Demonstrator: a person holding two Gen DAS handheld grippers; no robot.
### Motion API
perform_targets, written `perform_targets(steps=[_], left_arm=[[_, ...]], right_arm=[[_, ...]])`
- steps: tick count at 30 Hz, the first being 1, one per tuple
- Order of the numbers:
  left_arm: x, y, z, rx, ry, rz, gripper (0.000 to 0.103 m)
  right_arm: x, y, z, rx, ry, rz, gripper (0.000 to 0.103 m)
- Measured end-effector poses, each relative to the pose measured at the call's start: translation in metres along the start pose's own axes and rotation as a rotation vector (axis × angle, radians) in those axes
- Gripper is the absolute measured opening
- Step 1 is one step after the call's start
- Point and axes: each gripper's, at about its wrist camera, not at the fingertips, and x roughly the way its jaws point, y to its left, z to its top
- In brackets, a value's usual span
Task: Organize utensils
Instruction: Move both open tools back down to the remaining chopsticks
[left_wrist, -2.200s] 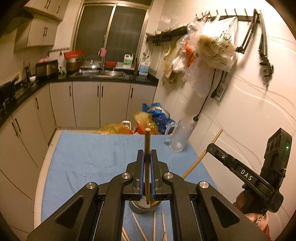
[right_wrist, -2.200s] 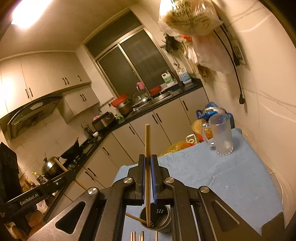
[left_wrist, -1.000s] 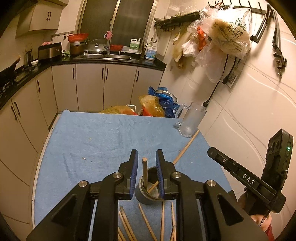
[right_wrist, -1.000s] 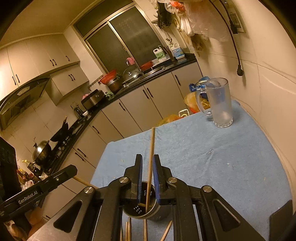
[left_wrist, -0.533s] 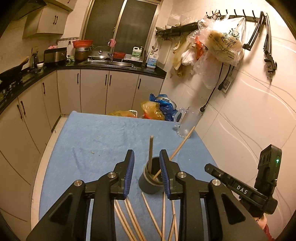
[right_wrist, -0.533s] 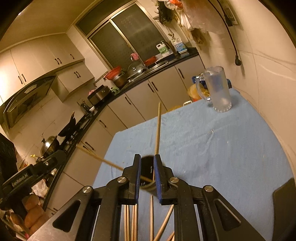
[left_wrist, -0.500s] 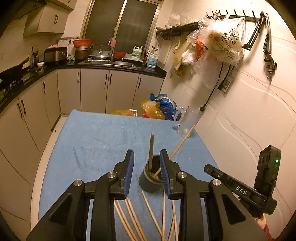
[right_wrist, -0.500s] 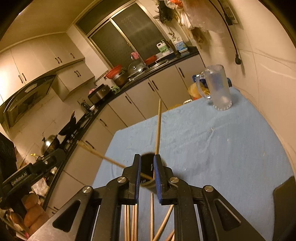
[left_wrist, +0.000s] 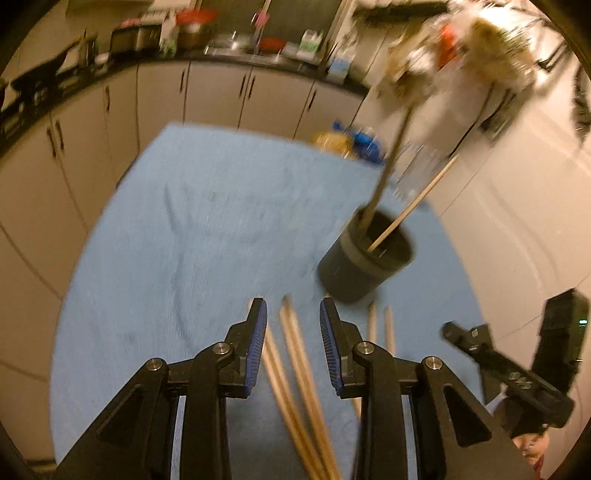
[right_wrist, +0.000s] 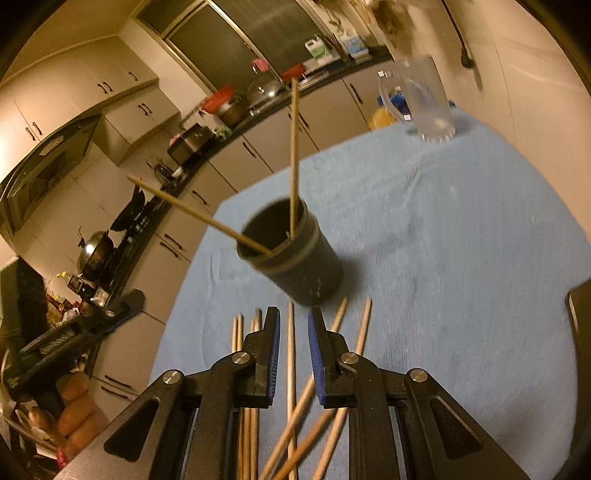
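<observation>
A dark cylindrical utensil holder (left_wrist: 365, 254) (right_wrist: 291, 251) stands on the blue cloth (left_wrist: 184, 229) with two wooden chopsticks (left_wrist: 406, 214) (right_wrist: 293, 155) leaning in it. Several loose chopsticks (left_wrist: 299, 369) (right_wrist: 291, 384) lie flat on the cloth in front of it. My left gripper (left_wrist: 292, 317) is open and empty, low over the loose chopsticks, left of the holder. My right gripper (right_wrist: 294, 325) is open and empty, just short of the holder, with a loose chopstick lying between its jaws.
A clear glass mug (right_wrist: 428, 103) stands at the cloth's far right corner near the tiled wall. Plastic bags (left_wrist: 351, 142) sit beyond the far edge. Kitchen cabinets (left_wrist: 221, 96) run along the back and left. The other gripper's body (left_wrist: 517, 373) is at the right.
Both grippers have pulled back from the holder and dipped toward the loose chopsticks. The right gripper has let go of its chopstick, which now stands in the holder; the left jaws are wider.
</observation>
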Motion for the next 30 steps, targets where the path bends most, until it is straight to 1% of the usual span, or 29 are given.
perform_targets(steps=[3,5,8,13,22,25,27,30], left_arm=[[0.033,0.013,-0.009,-0.047,0.115,0.028,0.028],[0.045,0.018,-0.013,-0.062,0.151,0.049,0.028],[0.059,0.019,-0.018,-0.062,0.182,0.074,0.028],[0.071,0.014,-0.022,-0.052,0.206,0.112,0.026],[0.093,0.012,-0.023,-0.032,0.235,0.156,0.014],[0.095,0.011,-0.023,-0.018,0.220,0.177,0.013],[0.096,0.012,-0.024,-0.014,0.215,0.192,0.008],[0.096,0.015,-0.023,-0.020,0.214,0.181,0.008]], right_arm=[[0.004,-0.008,-0.007,0.025,0.018,-0.005,0.017],[0.006,-0.012,-0.010,0.034,0.026,-0.006,0.017],[0.006,-0.016,-0.013,0.042,0.034,-0.006,0.017],[0.010,-0.021,-0.016,0.058,0.053,-0.006,0.017],[0.024,-0.026,-0.025,0.091,0.122,0.024,0.017],[0.028,-0.025,-0.027,0.103,0.146,0.031,0.017],[0.032,-0.025,-0.029,0.119,0.171,0.041,0.017],[0.039,-0.026,-0.034,0.147,0.214,0.052,0.017]])
